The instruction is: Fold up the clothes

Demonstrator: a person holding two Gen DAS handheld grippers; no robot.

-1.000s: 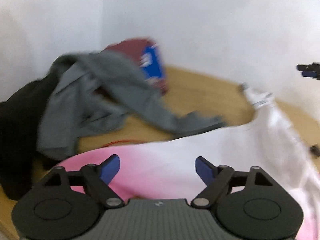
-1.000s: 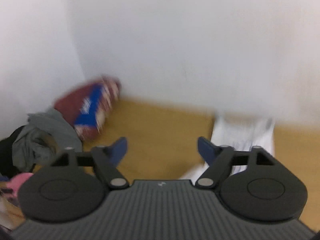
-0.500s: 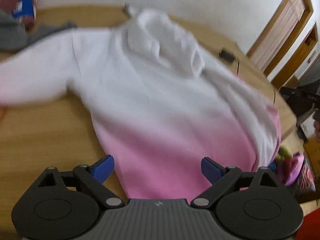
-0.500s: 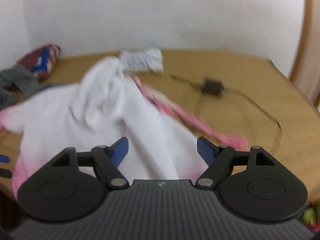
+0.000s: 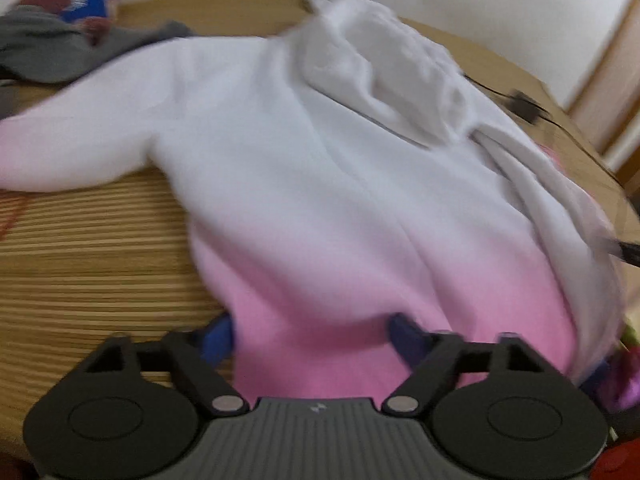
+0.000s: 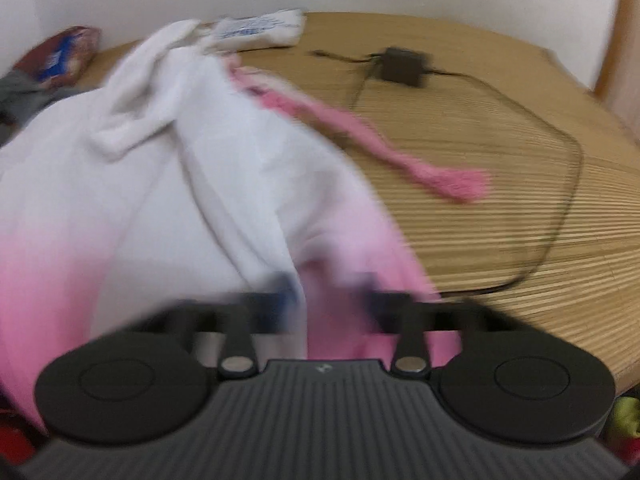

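Left gripper (image 5: 310, 330) sits at the pink bottom edge of the hoodie (image 5: 320, 168). Its blue fingers are spread wide, with the hem between them. From there the hoodie runs straight away across the wooden table (image 5: 92, 248), hood at the far end.

Right gripper (image 6: 326, 292) is at the same pink edge, on the hoodie's (image 6: 168, 168) right side. It looks open too, but blur hides any pinch. Both grippers are equally near.

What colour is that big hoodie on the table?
The hoodie is white, fading to pink at the hem; clearest in the left wrist view.
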